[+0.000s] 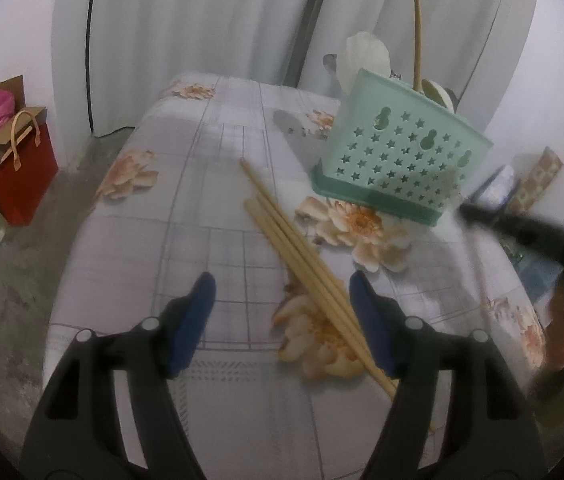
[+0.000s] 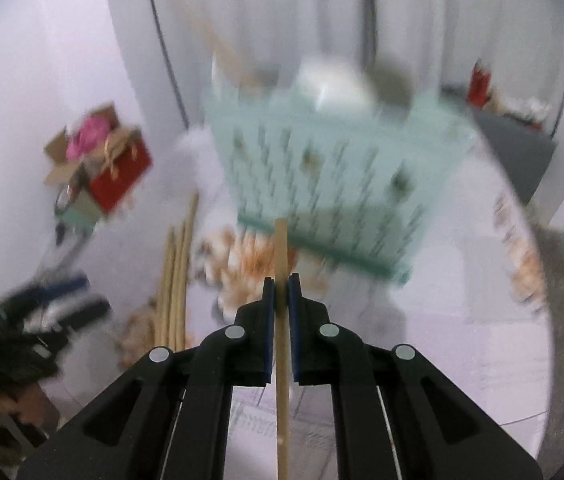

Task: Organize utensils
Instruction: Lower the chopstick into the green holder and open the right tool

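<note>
The left gripper (image 1: 282,300) stood with its jaws wide apart above a round table covered in a smooth cloth (image 1: 210,208) printed with pale grey checks and peach flowers. Its fingers were matte black plastic, each tipped with a dark blue pad (image 1: 198,312). Nothing was between the pads; a bundle of chopsticks (image 1: 293,248) lay on the cloth below them, running from the middle of the table back under the right-hand finger. The sticks were thin, straight, pale wood or bamboo with squared ends; three could be counted for certain, and there may have been a fourth.

Just beyond them stood a mint-green plastic utensil holder (image 1: 397,160), box-shaped, its wall pierced with rows of small star holes and three gourd-shaped cut-outs, on a darker green base. From its top rose one more upright wooden stick (image 1: 417,40), a white spoon (image 1: 363,60) and a pale rounded utensil beside it.

The right gripper (image 2: 281,292) was closed tight on a single chopstick (image 2: 282,248), which ran straight along the line of its fingers and pointed toward the blurred holder (image 2: 333,176). The loose chopsticks (image 2: 176,280) lay to its left.

On the floor to the left sat a red paper bag (image 1: 22,176) with tan handles, beside open cardboard boxes with pink stuff inside. No writing could be read anywhere.
</note>
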A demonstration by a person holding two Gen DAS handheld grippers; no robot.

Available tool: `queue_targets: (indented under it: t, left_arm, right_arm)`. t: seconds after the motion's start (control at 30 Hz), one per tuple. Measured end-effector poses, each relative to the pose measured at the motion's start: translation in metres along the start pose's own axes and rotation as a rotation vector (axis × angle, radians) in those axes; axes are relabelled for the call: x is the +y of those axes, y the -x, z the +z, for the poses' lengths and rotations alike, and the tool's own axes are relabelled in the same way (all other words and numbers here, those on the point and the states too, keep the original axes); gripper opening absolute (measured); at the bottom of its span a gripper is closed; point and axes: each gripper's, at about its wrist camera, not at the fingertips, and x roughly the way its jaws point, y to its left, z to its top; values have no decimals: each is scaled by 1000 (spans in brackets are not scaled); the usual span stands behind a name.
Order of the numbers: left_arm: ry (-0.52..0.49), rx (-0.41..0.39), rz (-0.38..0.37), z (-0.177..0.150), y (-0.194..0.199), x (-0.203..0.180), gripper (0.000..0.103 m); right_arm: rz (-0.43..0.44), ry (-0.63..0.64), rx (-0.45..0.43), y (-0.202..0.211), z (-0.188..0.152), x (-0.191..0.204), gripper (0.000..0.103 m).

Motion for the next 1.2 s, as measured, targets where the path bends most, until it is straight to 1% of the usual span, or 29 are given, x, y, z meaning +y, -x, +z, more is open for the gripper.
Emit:
queue_targets:
  t: [0.13,0.33,0.53,0.7,0.83,0.93,1.03,1.13,1.2]
  left_arm:
    - [0,-6,-12,-1,-1,-1,67]
    - [5,-10,-11,-2,-1,3,67]
    - [24,-18,-3,0,1,10,67]
    - [29,-22,3,-1,4,12,67]
    - [30,-26,10,-2,6,13,67]
    - [32,-31,17,-1,8,14,67]
    - [38,-32,21,-1,9,16,67]
    - [40,-31,25,-1,9,17,68]
    - [39,-29,24,0,8,17,68]
  right_arm:
    - [-24,-41,-153,44,27,-8,7]
    - [-45,-2,-362,99,66,-4,7]
    - [-24,56,-509,131,110,7,7]
    - [-5,76,-588,140,141,15,7]
    - [1,106,-613,133,163,24,7]
    - [-20,134,-602,118,171,29,7]
    - [-20,138,-546,92,173,28,7]
    - [-40,152,-493,67,170,24,7]
    - [-57,158,-435,48,164,19,7]
